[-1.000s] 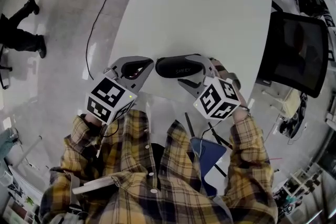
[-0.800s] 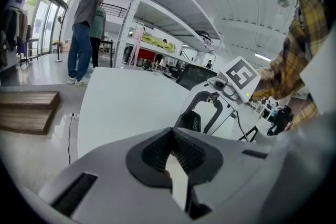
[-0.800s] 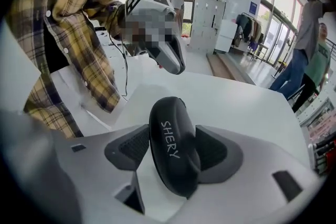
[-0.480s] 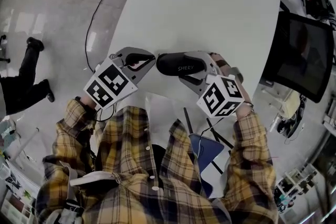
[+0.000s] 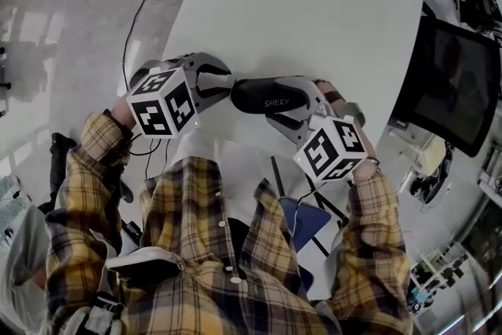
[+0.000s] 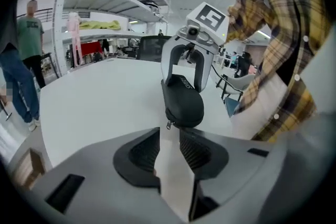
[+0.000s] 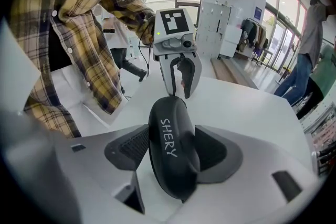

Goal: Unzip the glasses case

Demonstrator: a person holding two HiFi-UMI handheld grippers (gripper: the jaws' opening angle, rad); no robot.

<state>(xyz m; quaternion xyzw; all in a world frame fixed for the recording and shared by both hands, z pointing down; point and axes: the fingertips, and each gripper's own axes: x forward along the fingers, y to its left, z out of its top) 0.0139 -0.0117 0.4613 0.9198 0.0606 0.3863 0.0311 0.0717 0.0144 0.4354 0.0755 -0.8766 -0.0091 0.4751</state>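
Observation:
A black glasses case (image 5: 267, 96) marked SHERY lies near the white table's (image 5: 298, 4) front edge. My right gripper (image 5: 294, 102) is shut on it, one pad on each long side; in the right gripper view the case (image 7: 170, 149) fills the space between the jaws. My left gripper (image 5: 226, 82) points at the case's left end. In the left gripper view its jaws stand a narrow gap apart with only table between them. The small zipper pull (image 6: 169, 124) hangs at the case's (image 6: 182, 102) near end, just ahead of the tips.
A black monitor (image 5: 451, 82) stands off the table's right side. A dark cable (image 5: 149, 4) runs over the floor at the left. A blue object (image 5: 310, 223) lies below the table edge by my body. People stand in the room beyond.
My left gripper has rolled and sunk, its marker cube turning, and its tips now sit at the case's left end. The right gripper and the case have stayed put.

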